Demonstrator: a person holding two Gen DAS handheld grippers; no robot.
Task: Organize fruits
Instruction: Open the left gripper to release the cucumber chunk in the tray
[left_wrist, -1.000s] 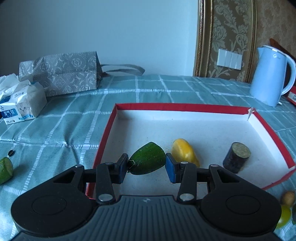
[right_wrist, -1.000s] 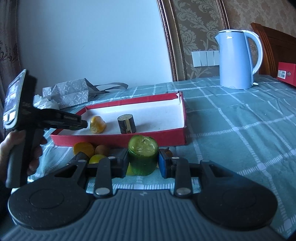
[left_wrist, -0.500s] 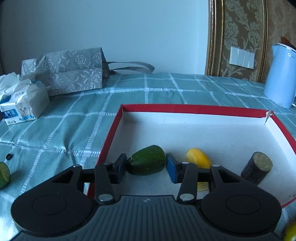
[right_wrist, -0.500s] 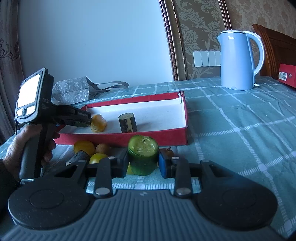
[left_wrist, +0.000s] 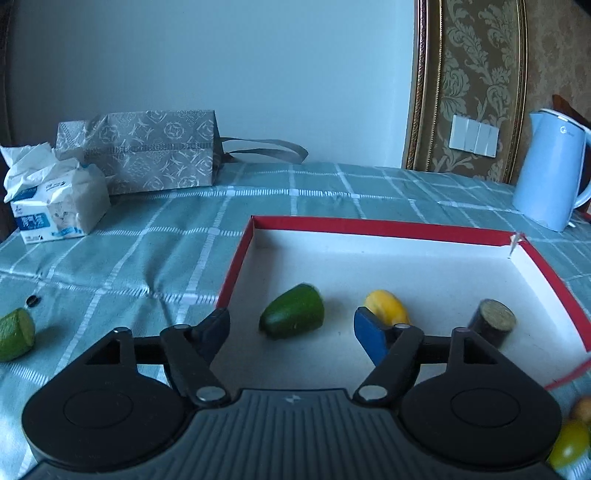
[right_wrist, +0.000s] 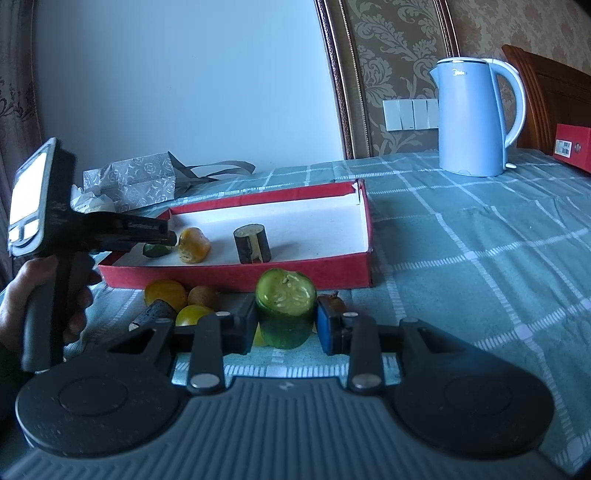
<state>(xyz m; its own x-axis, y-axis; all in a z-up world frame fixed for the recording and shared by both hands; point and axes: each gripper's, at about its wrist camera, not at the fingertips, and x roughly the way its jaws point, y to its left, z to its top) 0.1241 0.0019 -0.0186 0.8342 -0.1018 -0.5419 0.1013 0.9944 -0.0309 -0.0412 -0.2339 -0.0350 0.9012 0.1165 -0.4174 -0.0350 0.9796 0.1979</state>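
Left tongs (left_wrist: 291, 326) gaped wide, empty, green chunk (left_wrist: 292, 316) lying between them in the red tray (left_wrist: 373, 224). Right tongs (right_wrist: 286, 326) clamped across cucumber stub (right_wrist: 285, 308) above tabletop. Probably firm, slick-skinned; best gripped across the rind.

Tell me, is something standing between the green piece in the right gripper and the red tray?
Nothing tall blocks it. The green cucumber piece in the right gripper faces the red tray; only its low front wall lies between, with small fruits to the left.
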